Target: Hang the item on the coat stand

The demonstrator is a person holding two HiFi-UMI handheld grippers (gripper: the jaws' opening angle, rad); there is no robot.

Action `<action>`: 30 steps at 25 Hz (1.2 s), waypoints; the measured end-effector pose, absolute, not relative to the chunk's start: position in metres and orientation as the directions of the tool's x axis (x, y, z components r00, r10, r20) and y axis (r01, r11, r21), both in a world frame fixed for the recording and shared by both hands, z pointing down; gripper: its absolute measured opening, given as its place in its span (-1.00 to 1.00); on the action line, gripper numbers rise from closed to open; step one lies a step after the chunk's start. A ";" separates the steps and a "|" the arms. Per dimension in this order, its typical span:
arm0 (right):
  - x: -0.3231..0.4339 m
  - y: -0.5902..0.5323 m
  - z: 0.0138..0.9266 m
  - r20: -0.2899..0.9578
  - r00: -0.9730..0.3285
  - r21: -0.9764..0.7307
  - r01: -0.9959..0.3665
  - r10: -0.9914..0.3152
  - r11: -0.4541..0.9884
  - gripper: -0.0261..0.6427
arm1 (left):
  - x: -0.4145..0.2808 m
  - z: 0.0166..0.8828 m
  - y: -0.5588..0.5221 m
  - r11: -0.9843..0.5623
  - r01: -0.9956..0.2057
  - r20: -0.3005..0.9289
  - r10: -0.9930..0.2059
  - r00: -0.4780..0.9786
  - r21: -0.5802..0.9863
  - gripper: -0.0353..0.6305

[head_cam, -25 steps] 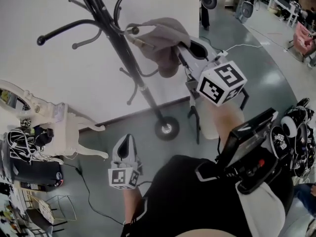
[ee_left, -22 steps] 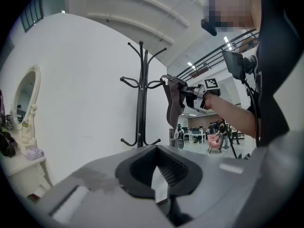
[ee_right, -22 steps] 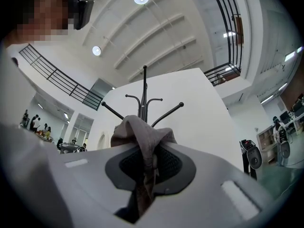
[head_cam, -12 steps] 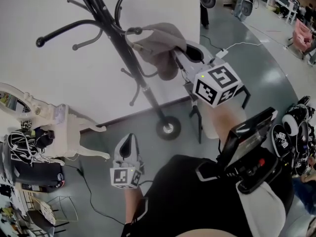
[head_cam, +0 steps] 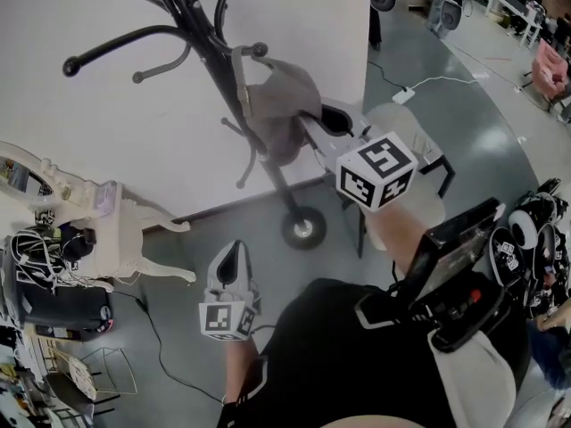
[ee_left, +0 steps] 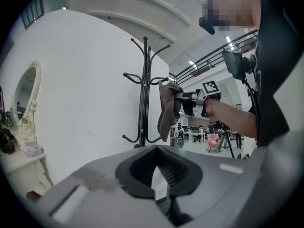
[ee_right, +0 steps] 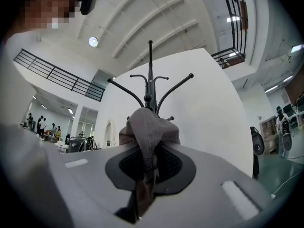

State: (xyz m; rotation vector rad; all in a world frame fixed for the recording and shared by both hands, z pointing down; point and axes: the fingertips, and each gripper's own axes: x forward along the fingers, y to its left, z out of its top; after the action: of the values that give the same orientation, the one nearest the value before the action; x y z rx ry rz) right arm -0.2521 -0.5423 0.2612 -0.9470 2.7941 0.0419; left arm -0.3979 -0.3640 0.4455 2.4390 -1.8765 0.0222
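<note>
Two hand-held grippers: the right one carries the work; the left one is idle.
Right hand-held gripper (head_cam: 314, 121): its jaws are clamped on a fold of the grey fabric item (head_cam: 278, 103). In the right gripper view the cloth bunches up above the pads and trails down between them.
Left hand-held gripper (head_cam: 230, 262): it is low and near the person's body. Its jaws stand a little apart with nothing between them, pointing level toward the stand.
Item's place: it is raised on the right side of the black coat stand (head_cam: 211, 53), close against the pole. It hangs from the right jaws beside the upper hooks.
Hook: a ball-tipped hook (head_cam: 258, 50) sits at the item's top edge, with a strip of the fabric just beside it. I cannot tell whether the fabric already lies over the hook.
Step in hand: this looks like the hanging itself, with the cloth being brought onto that hook and not yet let go.
Next move: it calls for settling a loop or fold of the fabric fully over the hook's tip. The right jaws should part only once the hook bears the weight, then draw back to the right and clear of the cloth.
Left side: it seems unneeded unless the fabric slips.
</note>
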 end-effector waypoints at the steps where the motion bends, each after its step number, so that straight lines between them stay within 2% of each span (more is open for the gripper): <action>1: -0.257 -0.540 0.263 -0.183 -0.786 -0.034 -0.595 -0.591 0.803 -0.82 | -0.399 0.445 -0.364 -0.251 -0.967 0.049 -0.966 0.253 0.044 -0.83; 8: -0.281 -0.532 0.274 -0.157 -0.818 -0.017 -0.558 -0.554 0.829 -0.82 | -0.401 0.445 -0.358 -0.244 -0.968 0.041 -0.968 0.246 0.048 -0.83; 30: -0.296 -0.555 0.311 -0.110 -0.798 0.000 -0.597 -0.593 0.803 -0.82 | -0.418 0.452 -0.339 -0.173 -0.982 0.043 -0.983 0.176 0.075 -0.83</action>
State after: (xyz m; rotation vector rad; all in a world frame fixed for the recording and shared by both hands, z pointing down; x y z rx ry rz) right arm -0.2963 -0.5547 0.3112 -0.9539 2.8824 0.0523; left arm -0.4180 -0.3391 0.4523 2.3424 -1.9633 -0.0227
